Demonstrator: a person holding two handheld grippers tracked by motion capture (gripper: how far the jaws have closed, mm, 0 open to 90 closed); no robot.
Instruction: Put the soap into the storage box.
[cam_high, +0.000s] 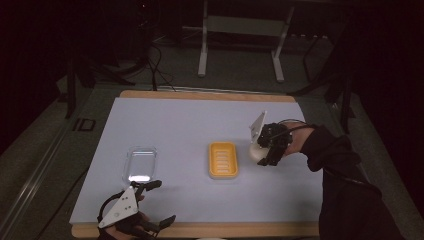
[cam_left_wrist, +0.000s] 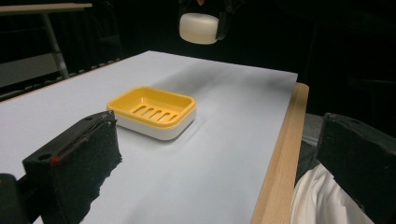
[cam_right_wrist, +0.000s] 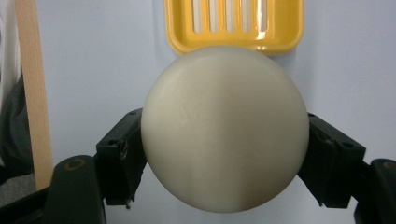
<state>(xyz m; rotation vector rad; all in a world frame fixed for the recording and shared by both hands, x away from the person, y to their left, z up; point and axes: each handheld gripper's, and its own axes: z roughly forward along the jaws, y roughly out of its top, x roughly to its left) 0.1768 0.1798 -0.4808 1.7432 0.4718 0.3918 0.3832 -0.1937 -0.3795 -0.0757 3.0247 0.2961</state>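
Observation:
A yellow slotted soap dish (cam_high: 223, 160) (cam_left_wrist: 152, 112) (cam_right_wrist: 234, 24) sits in the middle of the white mat. Just to its right, above the mat, my right gripper (cam_high: 263, 151) (cam_right_wrist: 224, 144) is shut on a round cream soap bar (cam_high: 257, 151) (cam_right_wrist: 224, 128) (cam_left_wrist: 199, 28), one black jaw on each side of it. A clear plastic lid (cam_high: 140, 163) lies left of the dish. My left gripper (cam_high: 159, 202) (cam_left_wrist: 224, 158) stands open near the table's front left edge, jaws wide apart with nothing between them, pointing toward the dish.
The white mat (cam_high: 190, 125) covers a wooden table whose front edge (cam_high: 240, 230) shows along the bottom. Beyond the table stand a metal frame (cam_high: 240, 45) and cables on a dark floor. A dark sleeve (cam_high: 345, 185) reaches in from the right.

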